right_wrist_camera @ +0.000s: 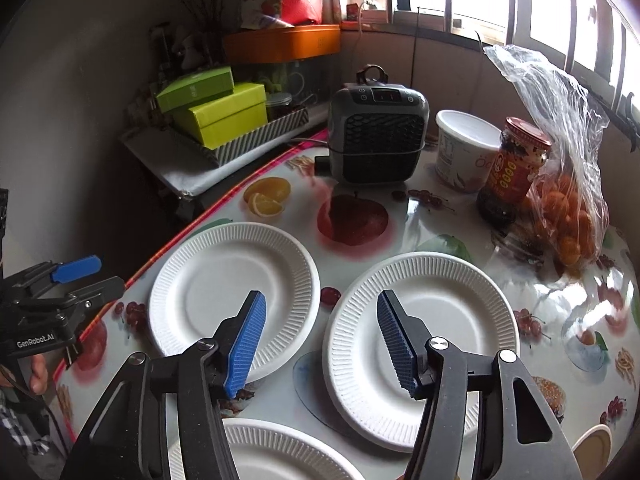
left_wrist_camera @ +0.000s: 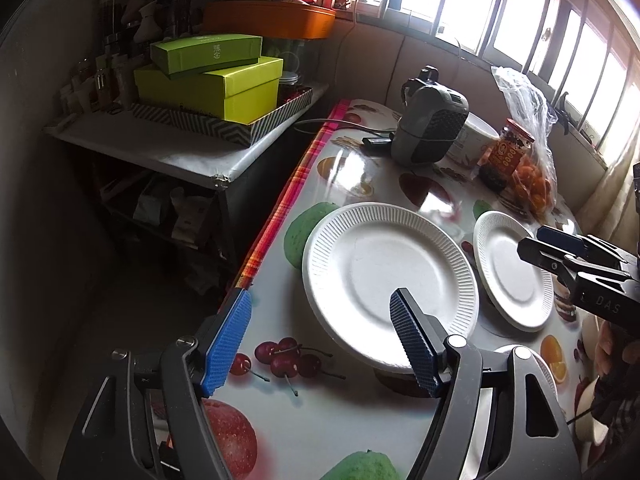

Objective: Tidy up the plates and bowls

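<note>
Fruit-print tablecloth (right_wrist_camera: 360,216) carries three white paper plates lying apart, none stacked, so the sorting looks barely begun. Both claws gape wide and hold nothing: the left gripper (left_wrist_camera: 320,340) hangs over the left plate (left_wrist_camera: 384,276), the right gripper (right_wrist_camera: 320,340) between that plate and the one at 3 o'clock (right_wrist_camera: 432,320). Only the right wrist view shows the third plate (right_wrist_camera: 264,456) at 6 o'clock and a beige bowl rim (right_wrist_camera: 596,440) at 4 o'clock
</note>
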